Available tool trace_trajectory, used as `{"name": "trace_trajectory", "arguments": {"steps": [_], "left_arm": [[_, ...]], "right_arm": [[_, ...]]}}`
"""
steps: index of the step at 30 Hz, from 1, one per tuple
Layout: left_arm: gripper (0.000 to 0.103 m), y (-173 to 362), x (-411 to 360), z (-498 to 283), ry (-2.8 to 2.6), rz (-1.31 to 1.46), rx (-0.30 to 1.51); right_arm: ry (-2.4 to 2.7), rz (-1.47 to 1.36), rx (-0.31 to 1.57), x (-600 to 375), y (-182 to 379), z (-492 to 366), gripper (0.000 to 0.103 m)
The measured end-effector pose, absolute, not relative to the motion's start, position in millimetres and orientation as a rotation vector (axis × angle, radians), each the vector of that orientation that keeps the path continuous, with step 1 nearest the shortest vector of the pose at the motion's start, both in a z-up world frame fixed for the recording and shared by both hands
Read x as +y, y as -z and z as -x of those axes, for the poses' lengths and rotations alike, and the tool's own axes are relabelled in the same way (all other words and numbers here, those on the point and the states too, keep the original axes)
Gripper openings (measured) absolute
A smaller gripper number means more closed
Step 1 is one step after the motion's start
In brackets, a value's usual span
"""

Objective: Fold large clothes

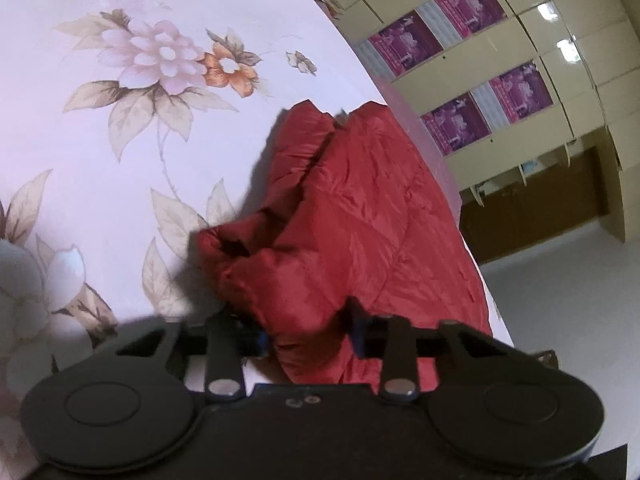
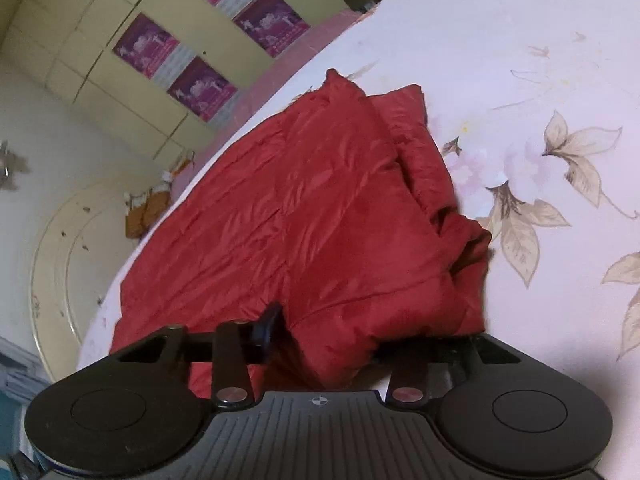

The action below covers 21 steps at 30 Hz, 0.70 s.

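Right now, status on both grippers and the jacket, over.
Left gripper shut on red jacket near edge. Right gripper also has jacket bunched between its fingers. Jacket partly folded on floral bedsheet. Nothing in the way.

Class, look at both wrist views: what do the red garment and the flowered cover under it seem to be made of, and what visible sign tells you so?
Red garment: probably thin nylon or polyester shell over padding; it has a slight sheen, fine crinkles and puffy stitched panels.

Flowered cover: looks like smooth, matte printed cotton or a blend; flat, no gloss. The exact fibre cannot be told.
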State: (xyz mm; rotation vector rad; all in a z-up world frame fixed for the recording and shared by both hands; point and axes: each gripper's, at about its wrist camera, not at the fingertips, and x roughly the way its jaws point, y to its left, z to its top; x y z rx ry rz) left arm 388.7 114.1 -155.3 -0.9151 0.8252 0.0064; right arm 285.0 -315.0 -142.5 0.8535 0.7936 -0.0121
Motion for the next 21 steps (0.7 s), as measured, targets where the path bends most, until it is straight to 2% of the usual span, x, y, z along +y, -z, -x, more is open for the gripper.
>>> {"name": "trace_trajectory", "arguments": {"steps": [2, 4, 11, 21], "left_arm": [[0.018, 150.0, 113.4, -384.8, -0.006, 0.904, 0.808], [0.016, 140.9, 113.0, -378.4, 0.000, 0.887, 0.793], [0.015, 112.3, 125.1, -325.3, 0.041, 0.834, 0.818], [0.015, 123.9, 150.5, -194.2, 0.086, 0.842, 0.888]], "right_arm": [[-0.005, -0.830, 0.782, -313.8, 135.1, -280.5, 0.022], [-0.020, -0.813, 0.770, -314.8, 126.0, -274.7, 0.019], [-0.056, -0.761, 0.789, -307.1, 100.8, -230.8, 0.019], [-0.020, -0.778, 0.845, -285.2, 97.3, -99.1, 0.019]]}}
